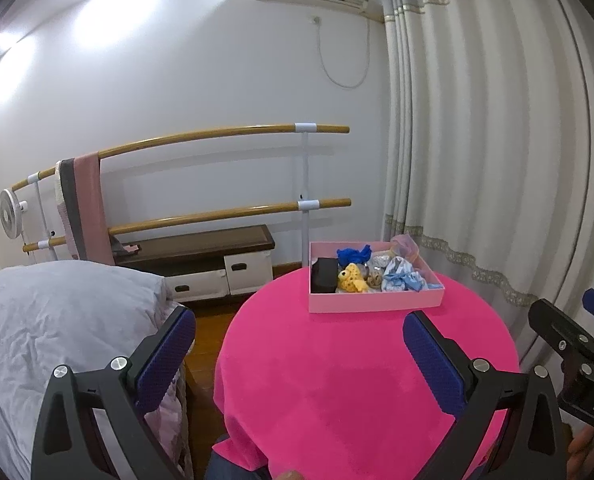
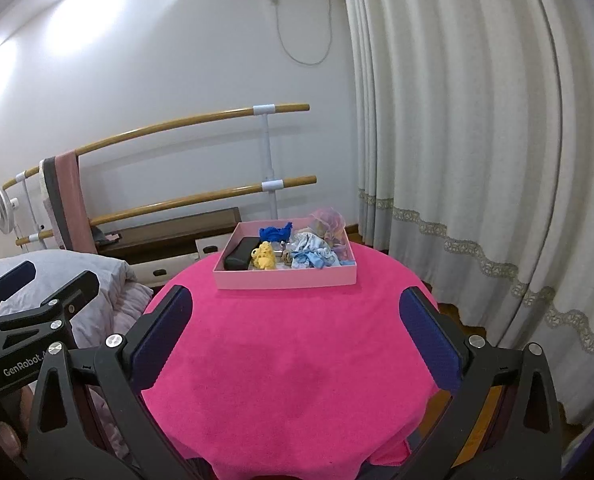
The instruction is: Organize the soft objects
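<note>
Soft objects point(image 2: 297, 252) fill the pink box point(image 2: 285, 279); both hand-held grippers point(image 1: 299, 344) point(image 2: 296, 326) gape wide (bed point(image 1: 57, 312) clearer leftward).

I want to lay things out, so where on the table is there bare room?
The pink tablecloth is bare from the pink box to the near edge, between both open claws. The box itself is crowded with soft things.

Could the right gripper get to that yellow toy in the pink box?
Probably yes. The right gripper is open, bare pink cloth lies ahead, and the yellow toy sits uncovered in the open-topped box.
</note>
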Demonstrator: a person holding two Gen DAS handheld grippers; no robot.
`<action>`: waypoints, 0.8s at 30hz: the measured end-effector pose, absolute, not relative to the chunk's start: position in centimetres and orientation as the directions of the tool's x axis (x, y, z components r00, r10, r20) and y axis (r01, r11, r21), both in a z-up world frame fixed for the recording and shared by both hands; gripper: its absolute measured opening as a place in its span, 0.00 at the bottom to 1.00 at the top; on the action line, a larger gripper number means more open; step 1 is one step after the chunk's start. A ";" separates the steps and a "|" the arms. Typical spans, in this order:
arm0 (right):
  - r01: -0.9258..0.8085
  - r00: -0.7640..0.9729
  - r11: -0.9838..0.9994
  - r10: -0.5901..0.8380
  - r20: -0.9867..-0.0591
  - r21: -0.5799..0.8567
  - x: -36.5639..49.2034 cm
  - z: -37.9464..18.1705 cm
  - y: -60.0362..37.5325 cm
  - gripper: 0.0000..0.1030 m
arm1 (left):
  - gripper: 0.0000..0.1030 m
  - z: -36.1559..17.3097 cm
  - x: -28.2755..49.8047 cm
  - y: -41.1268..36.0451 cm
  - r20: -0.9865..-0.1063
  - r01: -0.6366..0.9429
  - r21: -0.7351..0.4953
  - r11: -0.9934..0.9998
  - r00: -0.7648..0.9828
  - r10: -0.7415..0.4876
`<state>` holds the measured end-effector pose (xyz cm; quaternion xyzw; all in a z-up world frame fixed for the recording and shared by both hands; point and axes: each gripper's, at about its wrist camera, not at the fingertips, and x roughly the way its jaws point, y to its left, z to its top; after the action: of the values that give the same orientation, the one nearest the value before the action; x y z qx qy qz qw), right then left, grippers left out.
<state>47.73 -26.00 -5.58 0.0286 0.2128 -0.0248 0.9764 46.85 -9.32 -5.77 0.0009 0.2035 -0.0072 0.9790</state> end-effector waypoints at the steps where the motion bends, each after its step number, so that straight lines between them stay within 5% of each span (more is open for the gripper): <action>1: 0.060 0.909 0.997 -0.036 -0.415 0.044 47.7 -5.5 -25.9 1.00 | 1.00 -5.7 47.1 -9.4 -0.399 0.014 -0.001 1.000 0.917 -0.013; 24: 0.071 0.913 0.997 -0.051 -0.405 0.035 47.1 -5.7 -26.0 1.00 | 1.00 -5.2 48.3 -9.7 -0.411 0.022 -0.014 1.000 0.911 -0.025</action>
<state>47.13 -26.04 -5.71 0.0244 0.2065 -0.0310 0.9776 48.31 -9.66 -5.18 -0.0044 0.2105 -0.0121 0.9775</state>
